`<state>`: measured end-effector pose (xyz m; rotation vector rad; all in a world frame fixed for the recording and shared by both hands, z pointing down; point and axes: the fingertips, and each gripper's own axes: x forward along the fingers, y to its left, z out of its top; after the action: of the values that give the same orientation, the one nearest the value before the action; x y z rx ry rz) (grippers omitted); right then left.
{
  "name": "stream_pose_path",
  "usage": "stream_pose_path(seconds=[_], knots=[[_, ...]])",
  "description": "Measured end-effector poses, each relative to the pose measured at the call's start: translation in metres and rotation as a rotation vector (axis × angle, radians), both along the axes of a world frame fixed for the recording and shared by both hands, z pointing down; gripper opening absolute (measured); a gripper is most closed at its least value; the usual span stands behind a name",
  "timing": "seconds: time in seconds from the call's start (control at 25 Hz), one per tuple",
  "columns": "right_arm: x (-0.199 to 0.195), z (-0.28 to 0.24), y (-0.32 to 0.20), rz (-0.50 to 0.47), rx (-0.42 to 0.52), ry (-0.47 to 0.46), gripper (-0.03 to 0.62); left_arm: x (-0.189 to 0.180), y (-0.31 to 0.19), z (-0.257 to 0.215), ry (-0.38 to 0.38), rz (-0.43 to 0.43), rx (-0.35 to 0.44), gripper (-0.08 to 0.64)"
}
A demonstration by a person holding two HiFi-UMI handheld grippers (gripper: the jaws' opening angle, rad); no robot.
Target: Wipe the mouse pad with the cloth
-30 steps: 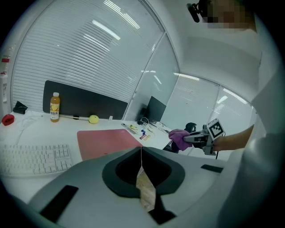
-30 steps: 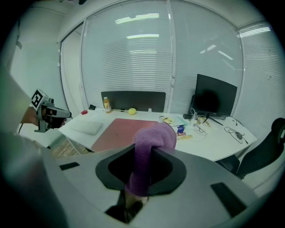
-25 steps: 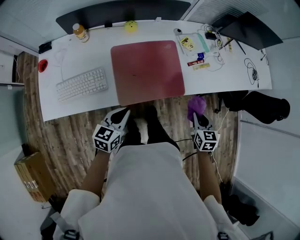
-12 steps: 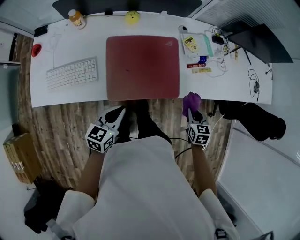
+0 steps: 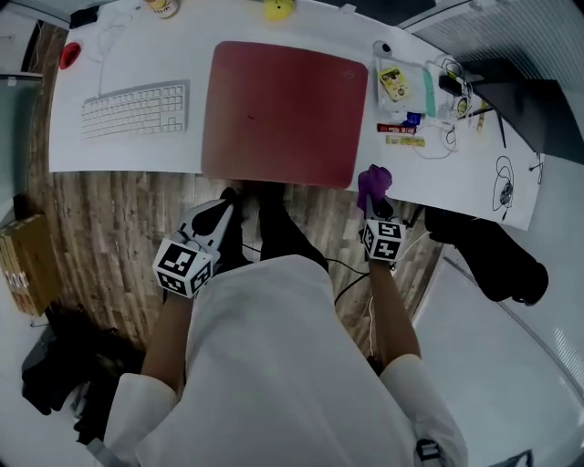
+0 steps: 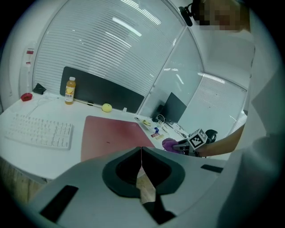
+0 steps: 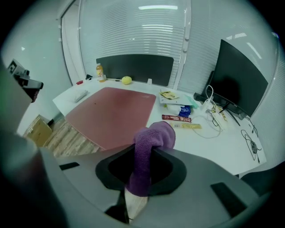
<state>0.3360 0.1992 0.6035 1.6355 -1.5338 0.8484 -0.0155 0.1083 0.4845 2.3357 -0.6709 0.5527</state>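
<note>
A large dark red mouse pad (image 5: 278, 111) lies flat on the white desk (image 5: 128, 150); it also shows in the left gripper view (image 6: 113, 136) and the right gripper view (image 7: 111, 113). My right gripper (image 5: 374, 193) is shut on a purple cloth (image 5: 373, 181), held just off the desk's front edge, right of the pad's near corner. The cloth (image 7: 147, 153) bulges out between the jaws. My left gripper (image 5: 219, 219) is shut with nothing in it, below the pad's near left corner over the floor.
A white keyboard (image 5: 133, 108) lies left of the pad. A yellow ball (image 5: 278, 9) and a bottle (image 7: 99, 72) stand at the back. Packets (image 5: 397, 82), cables (image 5: 447, 132) and a dark monitor (image 7: 234, 80) crowd the right side. A cardboard box (image 5: 26, 260) sits on the wooden floor (image 5: 109, 219).
The head view has shifted, so the desk sits higher and closer. Both grippers have edged up toward the desk's front edge. The right one still holds the cloth.
</note>
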Motion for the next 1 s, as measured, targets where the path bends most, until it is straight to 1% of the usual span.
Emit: stream_pose_path(seconds=[0.2, 0.4, 0.56, 0.84, 1.0], knots=[[0.004, 0.029, -0.009, -0.034, -0.055, 0.041, 0.083, -0.013, 0.005, 0.007, -0.021, -0.080, -0.018, 0.018], [-0.006, 0.047, -0.020, -0.064, -0.088, 0.062, 0.081, -0.031, 0.013, 0.010, -0.038, -0.149, -0.033, 0.018], [-0.029, 0.060, -0.027, -0.114, -0.107, 0.044, 0.083, -0.051, 0.020, 0.013, -0.051, -0.208, -0.044, 0.018], [-0.072, 0.072, -0.040, -0.206, -0.127, 0.024, 0.083, -0.087, 0.029, 0.010, -0.060, -0.306, -0.037, 0.018], [-0.098, 0.077, -0.051, -0.227, -0.133, -0.014, 0.083, -0.111, 0.039, 0.012, -0.068, -0.364, -0.042, 0.018]])
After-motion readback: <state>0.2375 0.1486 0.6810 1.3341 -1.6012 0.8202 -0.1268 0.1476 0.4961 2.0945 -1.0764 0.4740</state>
